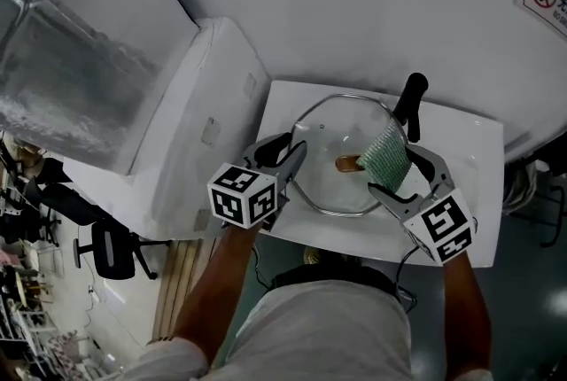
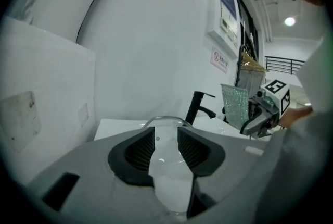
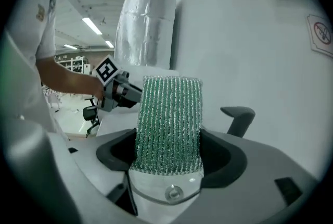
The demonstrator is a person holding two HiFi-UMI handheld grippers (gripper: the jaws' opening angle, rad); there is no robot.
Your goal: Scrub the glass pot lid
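Observation:
The glass pot lid lies over the white basin, its brown knob near the middle. My left gripper is at the lid's left rim. In the left gripper view its jaws stand narrowly apart with the lid's glass edge filling the gap, shut on it. My right gripper is shut on a green mesh scrub pad, which hangs over the lid's right half beside the knob. In the right gripper view the pad stands upright between the jaws.
A black faucet stands at the basin's far edge, just behind the pad, also seen as a faucet from the left. A white slanted cabinet borders the basin on the left. A white wall rises behind.

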